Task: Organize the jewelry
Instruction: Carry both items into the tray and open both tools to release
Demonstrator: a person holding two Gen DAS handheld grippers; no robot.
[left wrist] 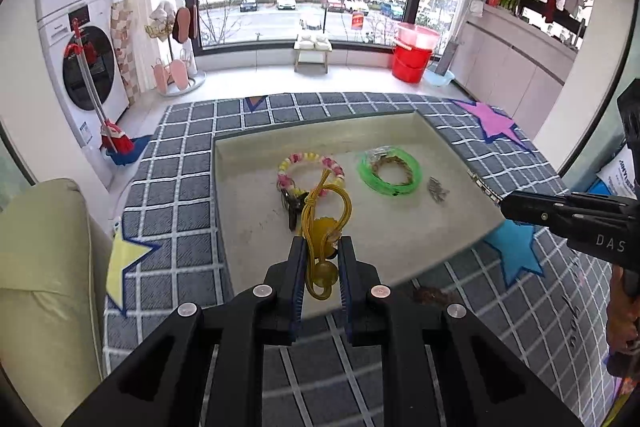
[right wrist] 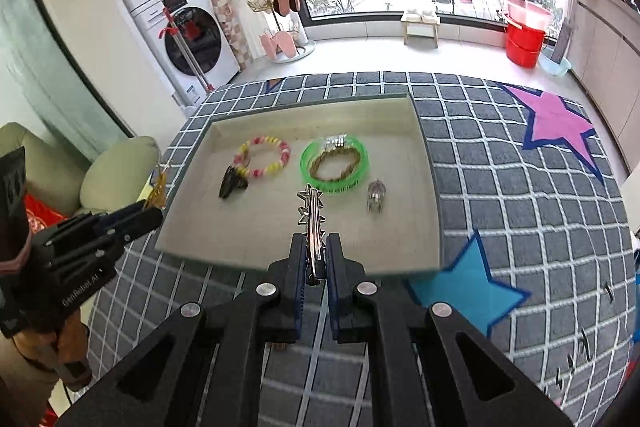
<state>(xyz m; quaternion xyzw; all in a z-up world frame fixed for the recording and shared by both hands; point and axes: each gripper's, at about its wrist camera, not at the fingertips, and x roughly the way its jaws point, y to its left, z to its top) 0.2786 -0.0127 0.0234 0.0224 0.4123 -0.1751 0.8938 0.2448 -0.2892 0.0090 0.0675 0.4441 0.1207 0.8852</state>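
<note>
On the grey grid-patterned mat [right wrist: 500, 187] with coloured stars sits a shallow beige tray [right wrist: 430, 187]. Inside it lie a green plastic bangle [right wrist: 335, 183], a pink-and-yellow beaded bracelet [right wrist: 262, 157], a dark hair clip [right wrist: 231, 183] and a small silver trinket [right wrist: 376, 195]. The left gripper [left wrist: 320, 247] is clamped on a yellow corded ornament [left wrist: 320, 227]. The right gripper [right wrist: 316, 247] is pinched tight on a silver star-studded clip [right wrist: 311, 215], above the tray's near edge.

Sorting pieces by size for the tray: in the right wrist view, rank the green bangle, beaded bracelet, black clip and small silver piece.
1. green bangle
2. beaded bracelet, only slightly smaller
3. black clip
4. small silver piece, close to the clip; unsure.
</note>
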